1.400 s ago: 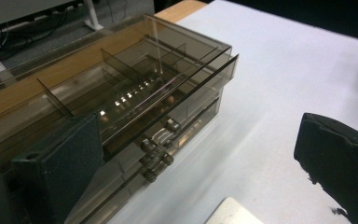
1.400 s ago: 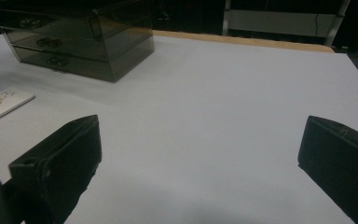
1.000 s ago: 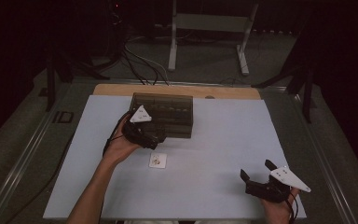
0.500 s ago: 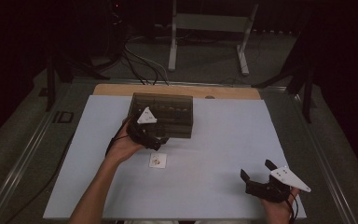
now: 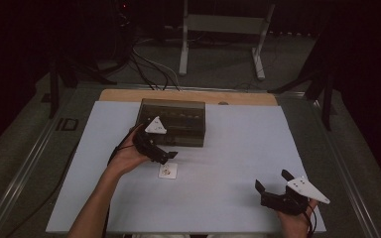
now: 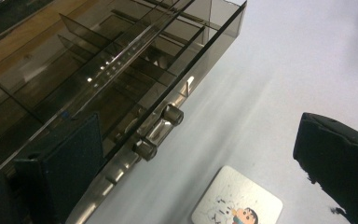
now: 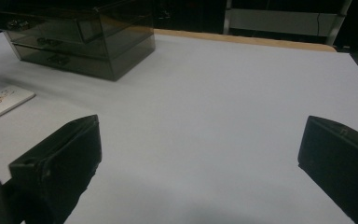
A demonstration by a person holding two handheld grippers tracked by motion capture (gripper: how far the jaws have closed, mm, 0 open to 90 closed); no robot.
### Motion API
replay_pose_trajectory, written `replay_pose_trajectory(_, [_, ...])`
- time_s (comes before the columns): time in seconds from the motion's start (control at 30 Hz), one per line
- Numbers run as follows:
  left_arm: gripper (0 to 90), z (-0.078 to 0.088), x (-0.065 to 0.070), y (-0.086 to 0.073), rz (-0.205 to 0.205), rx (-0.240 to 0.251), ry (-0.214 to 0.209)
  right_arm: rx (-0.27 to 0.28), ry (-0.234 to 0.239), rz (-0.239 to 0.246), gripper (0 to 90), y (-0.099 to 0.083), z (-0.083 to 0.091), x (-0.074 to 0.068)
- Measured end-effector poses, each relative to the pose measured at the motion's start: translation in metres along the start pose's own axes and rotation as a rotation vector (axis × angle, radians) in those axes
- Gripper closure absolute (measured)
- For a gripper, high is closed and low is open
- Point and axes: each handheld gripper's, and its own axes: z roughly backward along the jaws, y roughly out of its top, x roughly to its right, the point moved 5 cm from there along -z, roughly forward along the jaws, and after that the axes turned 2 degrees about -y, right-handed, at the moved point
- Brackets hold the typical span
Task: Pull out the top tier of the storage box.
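Left gripper [image 5: 166, 154] jaws spread wide; right gripper [image 5: 273, 184] likewise agape.

Drawer box [image 5: 174, 121] and card [image 5: 167, 171] crowd the left; right sheet [image 5: 258, 148] lies open.

Dim lab or recording studio, not a home. White sheet [image 5: 238, 163] covers a wooden board [image 5: 188, 95] on a metal-railed table [image 5: 25, 163]. Loose cables [image 5: 149, 59] at 11 o'clock, white metal stand [image 5: 223, 29] at 12, black surroundings.

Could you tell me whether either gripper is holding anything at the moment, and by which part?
Nothing is held. The left gripper is open at the drawer box front; the right gripper is open above the white sheet.
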Motion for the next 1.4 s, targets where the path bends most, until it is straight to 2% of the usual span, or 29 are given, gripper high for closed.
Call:
replay_pose_trajectory(0.13, [3.1,-0.008,-0.002,0.002,0.01,0.001,0.0,0.0,-0.001,-0.001,0.0,0.0,0.0,0.0])
replay_pose_trajectory(0.4, [3.1,-0.024,-0.003,-0.003,0.009,-0.049,0.008,0.004,-0.001,-0.003,0.0,0.0,0.001,0.001])
replay_pose_trajectory(0.8, [7.3,-0.024,-0.005,-0.003,0.037,-0.071,0.032,0.005,-0.002,-0.003,0.0,0.001,0.001,0.001])
replay_pose_trajectory(0.9, [16.2,-0.024,-0.007,-0.003,0.035,-0.073,0.079,0.004,-0.004,-0.004,0.0,0.0,0.001,0.002])
replay_pose_trajectory(0.97, [18.1,-0.025,-0.008,-0.003,0.038,-0.076,0.083,0.003,-0.004,-0.007,0.0,0.0,0.001,0.002])
replay_pose_trajectory(1.07, [28.3,-0.026,-0.009,-0.003,0.014,-0.083,0.138,0.002,-0.003,-0.003,0.0,0.0,0.001,0.002])
replay_pose_trajectory(1.3, [45.6,-0.022,-0.015,-0.004,0.028,-0.08,0.167,0.004,-0.005,-0.008,0.0,0.001,0.001,0.002])
replay_pose_trajectory(1.4, [46.1,-0.022,-0.015,-0.004,0.035,-0.078,0.164,0.004,-0.005,-0.007,0.0,0.001,0.001,0.002])
